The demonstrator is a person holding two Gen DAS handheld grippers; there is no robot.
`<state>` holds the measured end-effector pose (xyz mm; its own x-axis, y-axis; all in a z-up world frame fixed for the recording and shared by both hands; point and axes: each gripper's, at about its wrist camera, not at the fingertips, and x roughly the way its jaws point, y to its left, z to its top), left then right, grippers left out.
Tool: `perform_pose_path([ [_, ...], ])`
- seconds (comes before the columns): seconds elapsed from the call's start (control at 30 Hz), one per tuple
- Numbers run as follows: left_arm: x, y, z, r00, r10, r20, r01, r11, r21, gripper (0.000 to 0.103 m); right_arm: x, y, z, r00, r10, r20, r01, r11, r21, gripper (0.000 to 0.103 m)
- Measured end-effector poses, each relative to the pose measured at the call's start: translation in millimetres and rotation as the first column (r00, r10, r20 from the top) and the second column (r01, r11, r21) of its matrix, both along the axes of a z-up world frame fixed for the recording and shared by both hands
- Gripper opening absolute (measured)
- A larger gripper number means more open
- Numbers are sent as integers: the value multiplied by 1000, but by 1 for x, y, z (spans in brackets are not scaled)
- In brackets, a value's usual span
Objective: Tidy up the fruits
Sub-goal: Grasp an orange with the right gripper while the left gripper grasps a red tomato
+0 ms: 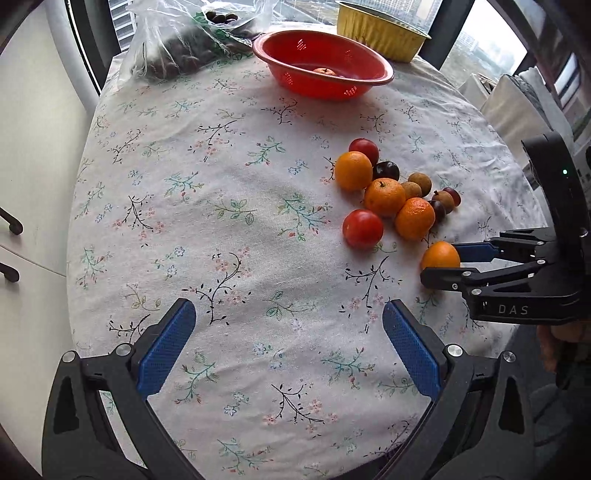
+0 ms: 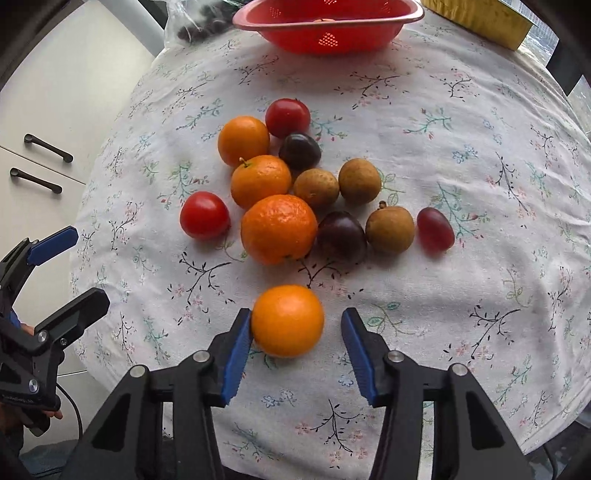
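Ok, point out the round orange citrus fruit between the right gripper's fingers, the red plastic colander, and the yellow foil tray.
round orange citrus fruit (image 2: 287,320), right wrist view, centre of peel
red plastic colander (image 1: 384,72), left wrist view, right rim
yellow foil tray (image 1: 376,35), left wrist view, pleated side wall

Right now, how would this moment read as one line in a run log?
right tool: open around lone round orange citrus fruit, one pad touching | left tool: open, empty | red plastic colander: one fruit inside

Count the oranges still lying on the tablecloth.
4. One sits between the right gripper fingers. Three are in the cluster: front, middle, back left. Another orange fruit lies in the red colander, off the cloth.
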<state>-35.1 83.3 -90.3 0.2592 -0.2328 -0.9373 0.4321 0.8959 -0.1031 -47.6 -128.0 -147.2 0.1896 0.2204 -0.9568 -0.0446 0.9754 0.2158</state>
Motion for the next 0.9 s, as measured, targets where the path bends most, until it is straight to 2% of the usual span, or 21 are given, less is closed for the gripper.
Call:
perform_pose_path([
  [0.13, 5, -9, -4, 999, -1, -35, 2, 1000, 28, 102, 3, 4, -1, 1000, 24, 14, -24, 1000, -2, 41],
  [0.27, 18, -21, -10, 996, 10, -84, -7, 1000, 29, 101, 1, 0, 2, 1000, 14, 3, -14, 1000, 13, 41],
  [0.5, 40, -59, -13, 996, -84, -43, 85, 996, 31, 101, 0, -30, 13, 998, -56, 7, 56, 997, 60, 41],
  [0.53, 43, -66, -16, 994, -104, -41, 106, 994, 36, 98, 1, -33, 13, 998, -62, 6, 61, 996, 62, 41],
  [0.6, 50, -74, -21, 989, -136, -57, 138, 990, 34, 84, 2, -37, 14, 998, -68, 6, 67, 996, 64, 41],
  [0.67, 56, -80, -28, 984, -157, -78, 160, 986, 35, 65, 3, -40, 14, 997, -72, 7, 72, 995, 67, 41],
  [0.9, 58, -92, -38, 978, -189, -91, 193, 980, 41, 62, 2, -55, 14, 996, -89, 5, 89, 993, 72, 41],
])
